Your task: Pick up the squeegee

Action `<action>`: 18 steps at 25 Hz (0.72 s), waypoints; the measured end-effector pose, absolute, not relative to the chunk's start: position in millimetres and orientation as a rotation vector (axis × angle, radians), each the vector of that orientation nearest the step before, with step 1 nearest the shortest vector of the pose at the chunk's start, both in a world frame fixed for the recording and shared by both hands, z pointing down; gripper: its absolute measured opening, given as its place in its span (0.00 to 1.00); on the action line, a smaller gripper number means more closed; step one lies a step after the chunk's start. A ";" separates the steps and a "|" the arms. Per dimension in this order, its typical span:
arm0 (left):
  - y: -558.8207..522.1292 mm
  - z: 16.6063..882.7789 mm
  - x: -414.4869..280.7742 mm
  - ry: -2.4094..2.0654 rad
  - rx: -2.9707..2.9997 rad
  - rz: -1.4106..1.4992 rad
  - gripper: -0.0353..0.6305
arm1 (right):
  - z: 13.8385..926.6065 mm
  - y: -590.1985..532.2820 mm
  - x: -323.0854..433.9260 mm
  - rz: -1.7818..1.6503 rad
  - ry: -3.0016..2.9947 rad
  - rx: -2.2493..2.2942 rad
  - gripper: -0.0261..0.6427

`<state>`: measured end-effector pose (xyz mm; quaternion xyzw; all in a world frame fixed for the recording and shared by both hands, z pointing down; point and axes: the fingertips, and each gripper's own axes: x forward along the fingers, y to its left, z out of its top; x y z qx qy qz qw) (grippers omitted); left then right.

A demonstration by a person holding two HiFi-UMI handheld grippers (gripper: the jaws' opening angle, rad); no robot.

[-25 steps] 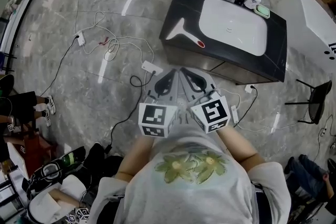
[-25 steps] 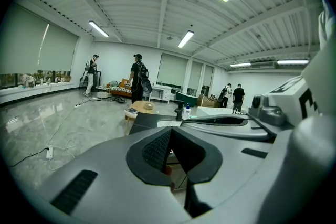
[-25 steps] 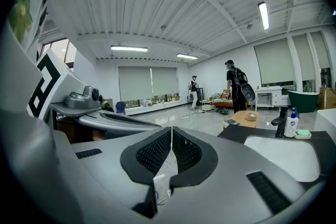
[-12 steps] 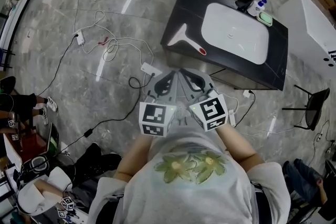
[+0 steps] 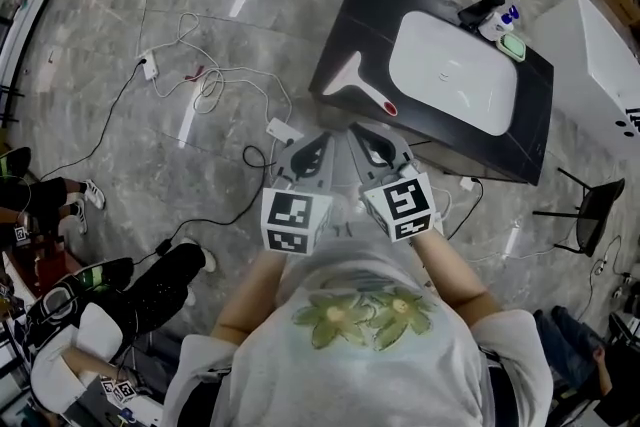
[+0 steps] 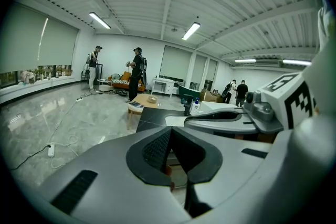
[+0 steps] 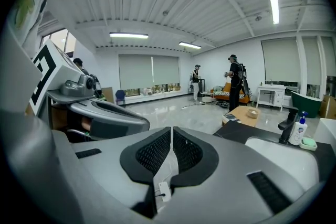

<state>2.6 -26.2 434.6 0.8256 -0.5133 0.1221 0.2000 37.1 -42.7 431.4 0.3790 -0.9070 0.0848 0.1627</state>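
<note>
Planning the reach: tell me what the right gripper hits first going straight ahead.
Probably nothing close: the right gripper points level, left of the counter, over open floor; depth is unclear.

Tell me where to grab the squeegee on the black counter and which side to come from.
Take the squeegee by its narrow handle, between the wide blade and the red end. It lies flat on the counter left of the sink, so probably come from above, over the near edge, and close across the handle.

Black counter (image 5: 365,15) with white basin (image 5: 455,70), faucet (image 5: 482,7) beside soap bottle (image 5: 510,15) — white cables (image 5: 200,90) across floor (image 5: 130,175)
</note>
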 end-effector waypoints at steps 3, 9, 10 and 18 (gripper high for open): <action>-36.1 436.4 1.8 -1.420 2.305 0.339 0.06 | 436.7 -52.7 37.6 0.257 -2.571 1.070 0.08; -54.9 441.0 0.4 -1.393 2.315 0.350 0.06 | 447.6 -73.7 39.7 0.264 -2.535 1.085 0.08; -58.0 440.6 -0.3 -1.391 2.317 0.350 0.06 | 449.3 -77.0 39.3 0.266 -2.530 1.084 0.08; -78.3 445.2 -6.8 -1.368 2.296 0.368 0.06 | 465.4 -98.6 39.1 0.306 -2.477 1.067 0.08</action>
